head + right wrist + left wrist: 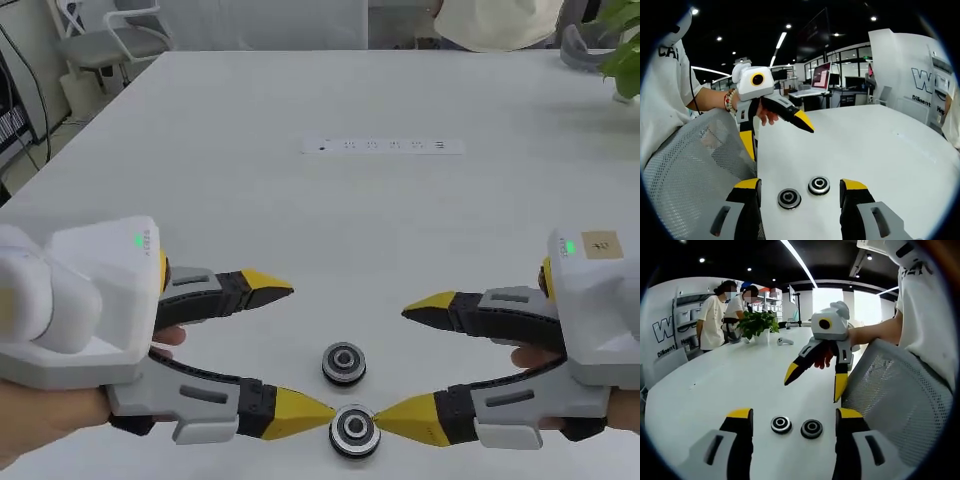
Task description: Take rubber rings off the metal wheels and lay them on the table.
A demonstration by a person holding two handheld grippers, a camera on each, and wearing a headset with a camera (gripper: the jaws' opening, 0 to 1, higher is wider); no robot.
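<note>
Two small metal wheels with black rubber rings lie flat on the white table (330,210): the far wheel (344,363) and the near wheel (354,428) by the front edge. My left gripper (310,349) comes in from the left and stands open, its lower yellow tip close beside the near wheel. My right gripper (392,361) faces it from the right, also open, lower tip close to the same wheel. The left gripper view has both wheels (781,424) (811,428) between its own jaws. In the right gripper view the wheels (789,198) (819,185) also lie between the jaws.
A white power strip (383,146) is set into the table's middle. A grey mesh chair (895,390) stands close at the near edge. A potted plant (758,325) and two people (715,315) are at the far end. An office chair (120,40) stands back left.
</note>
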